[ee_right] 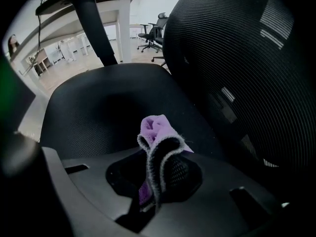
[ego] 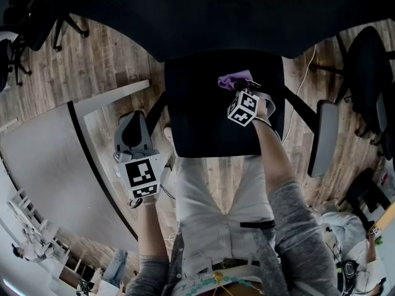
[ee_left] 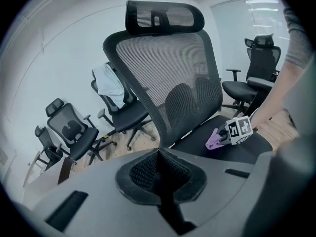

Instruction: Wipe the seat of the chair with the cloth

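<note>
Dim, underexposed from the head, losing detail across the black mesh chair seat (ego: 197,122). Brighter in the left gripper view under white ceiling light strips (ee_left: 261,3). Bends, darkens at edges; blurs up close.

chair seat (ee_right: 98,107): black, level | cloth (ee_right: 155,130): purple, crumpled, clamped in right gripper (ee_right: 157,174), near seat's back

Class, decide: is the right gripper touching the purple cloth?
Touching. The right gripper is shut on the cloth; the right gripper view shows it pinched between the jaws.
</note>
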`<state>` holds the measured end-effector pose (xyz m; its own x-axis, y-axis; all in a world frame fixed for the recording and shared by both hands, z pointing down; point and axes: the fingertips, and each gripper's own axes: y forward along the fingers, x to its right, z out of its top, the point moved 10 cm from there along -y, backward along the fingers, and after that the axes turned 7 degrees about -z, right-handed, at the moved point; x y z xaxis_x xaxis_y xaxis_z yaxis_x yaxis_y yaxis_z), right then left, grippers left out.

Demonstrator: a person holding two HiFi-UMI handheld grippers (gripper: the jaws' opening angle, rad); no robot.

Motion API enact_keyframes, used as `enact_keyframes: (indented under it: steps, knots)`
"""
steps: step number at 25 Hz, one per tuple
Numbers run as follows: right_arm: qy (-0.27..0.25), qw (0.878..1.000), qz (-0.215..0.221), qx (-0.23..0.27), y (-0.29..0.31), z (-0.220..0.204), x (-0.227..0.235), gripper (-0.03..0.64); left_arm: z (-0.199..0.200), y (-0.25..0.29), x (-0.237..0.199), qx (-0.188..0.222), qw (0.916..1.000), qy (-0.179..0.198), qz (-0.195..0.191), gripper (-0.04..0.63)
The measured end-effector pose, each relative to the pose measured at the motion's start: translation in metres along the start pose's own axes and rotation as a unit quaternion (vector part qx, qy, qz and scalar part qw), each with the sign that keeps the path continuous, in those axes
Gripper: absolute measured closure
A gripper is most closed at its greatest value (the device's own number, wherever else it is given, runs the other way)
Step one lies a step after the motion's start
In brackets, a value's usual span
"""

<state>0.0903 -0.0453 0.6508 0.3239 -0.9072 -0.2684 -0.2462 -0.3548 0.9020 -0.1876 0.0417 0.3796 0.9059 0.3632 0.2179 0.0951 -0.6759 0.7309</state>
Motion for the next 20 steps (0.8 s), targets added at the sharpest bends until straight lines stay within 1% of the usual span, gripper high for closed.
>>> enact_keyframes:
  steps: [20]
  knots:
    - [0.007, 1.000, -0.022, -0.021, -0.017, -0.040, 0.017, 0.565, 0.003, -0.001, 0.001, -0.003, 1.0000, 0.007, 0.003, 0.595]
